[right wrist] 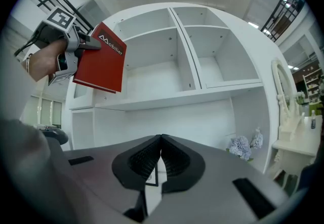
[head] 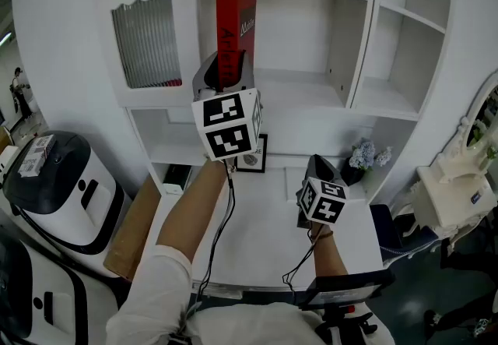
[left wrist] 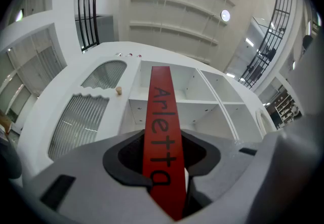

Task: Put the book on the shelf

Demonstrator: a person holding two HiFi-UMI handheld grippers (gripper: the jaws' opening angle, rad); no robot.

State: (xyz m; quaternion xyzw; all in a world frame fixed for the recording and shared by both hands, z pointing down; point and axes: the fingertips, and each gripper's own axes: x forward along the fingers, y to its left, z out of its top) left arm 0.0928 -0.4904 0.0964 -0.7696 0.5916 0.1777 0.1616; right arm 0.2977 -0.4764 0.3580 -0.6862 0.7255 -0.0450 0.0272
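While the left gripper (head: pixel 226 71) is raised toward the white shelf (head: pixel 311 90), its jaws are clamped on the spine of a red book (left wrist: pixel 162 117), held upright with the black lettering running up it. The book hangs in the air in front of the left open compartment, slightly tilted, its lower edge above the shelf board and not resting on it. The right gripper (right wrist: pixel 159 142) hovers lower and nearer, over the right part of the white desk (head: pixel 264 227), its jaws pressed together with nothing between them. Pale blue flowers (head: pixel 366 155) stand at the far right of the desk.
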